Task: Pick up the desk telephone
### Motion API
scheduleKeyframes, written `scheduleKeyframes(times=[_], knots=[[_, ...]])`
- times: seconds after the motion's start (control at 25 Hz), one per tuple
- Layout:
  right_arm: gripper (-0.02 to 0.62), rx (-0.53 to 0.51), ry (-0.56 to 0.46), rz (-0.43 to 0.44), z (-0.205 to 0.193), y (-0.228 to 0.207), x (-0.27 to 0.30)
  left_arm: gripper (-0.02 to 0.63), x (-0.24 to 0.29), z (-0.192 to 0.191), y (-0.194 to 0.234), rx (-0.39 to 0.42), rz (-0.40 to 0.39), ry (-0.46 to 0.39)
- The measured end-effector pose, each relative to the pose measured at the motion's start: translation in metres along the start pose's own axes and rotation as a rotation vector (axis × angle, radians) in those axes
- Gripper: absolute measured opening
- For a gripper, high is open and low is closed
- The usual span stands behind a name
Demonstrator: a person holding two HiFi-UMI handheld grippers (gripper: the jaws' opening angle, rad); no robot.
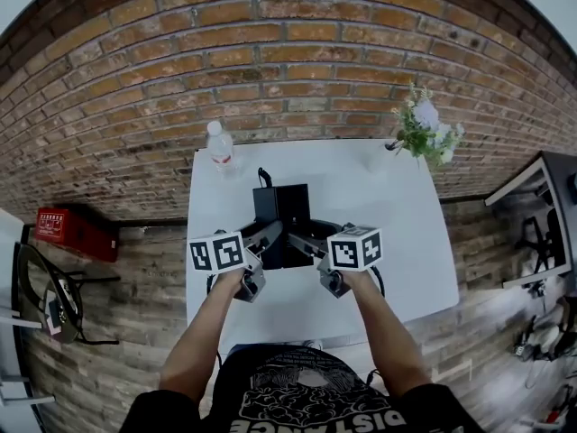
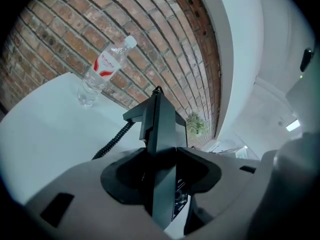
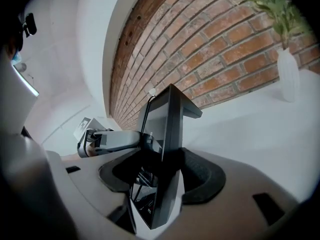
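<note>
The black desk telephone [image 1: 281, 207] hangs a little above the white table [image 1: 406, 251], held from both sides. My left gripper [image 1: 268, 238] is shut on its left edge and my right gripper [image 1: 303, 240] on its right edge. In the left gripper view the telephone's edge [image 2: 161, 129] stands upright between the jaws of the left gripper [image 2: 162, 180], and its coiled cord [image 2: 112, 142] trails down to the left. The right gripper [image 3: 162, 181] clamps the telephone [image 3: 169, 126] the same way in its own view, with the left gripper [image 3: 107, 141] beyond it.
A clear water bottle [image 1: 220, 148] with a red label stands at the table's back left. A white vase of flowers [image 1: 425, 133] stands at the back right. A brick wall runs behind the table. A red box [image 1: 77, 231] and a chair [image 1: 45, 300] sit on the floor at the left.
</note>
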State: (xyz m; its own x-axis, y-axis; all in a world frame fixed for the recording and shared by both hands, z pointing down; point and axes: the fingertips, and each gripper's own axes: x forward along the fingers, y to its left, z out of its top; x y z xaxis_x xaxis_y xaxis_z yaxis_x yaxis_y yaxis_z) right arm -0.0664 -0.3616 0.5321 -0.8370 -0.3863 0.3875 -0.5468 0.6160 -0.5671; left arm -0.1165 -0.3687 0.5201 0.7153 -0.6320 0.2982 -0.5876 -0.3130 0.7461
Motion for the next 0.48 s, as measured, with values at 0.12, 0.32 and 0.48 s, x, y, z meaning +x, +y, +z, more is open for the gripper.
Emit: scheduleKeyframes(times=[0.12,0.32,0.48], knots=[[0.242,-0.041,-0.04,0.011,0.021,0.012,-0.007,0.189,-0.005,0.018,-0.017,0.046,-0.009,-0.035],[0.242,-0.122,-0.103,0.019,0.056,0.032,-0.023,0.189,-0.014,0.047,-0.049,0.123,-0.036,-0.087],[0.242,-0.176,-0.156,0.031,0.082,0.049,-0.036,0.189,-0.023,0.069,-0.077,0.208,-0.05,-0.128]])
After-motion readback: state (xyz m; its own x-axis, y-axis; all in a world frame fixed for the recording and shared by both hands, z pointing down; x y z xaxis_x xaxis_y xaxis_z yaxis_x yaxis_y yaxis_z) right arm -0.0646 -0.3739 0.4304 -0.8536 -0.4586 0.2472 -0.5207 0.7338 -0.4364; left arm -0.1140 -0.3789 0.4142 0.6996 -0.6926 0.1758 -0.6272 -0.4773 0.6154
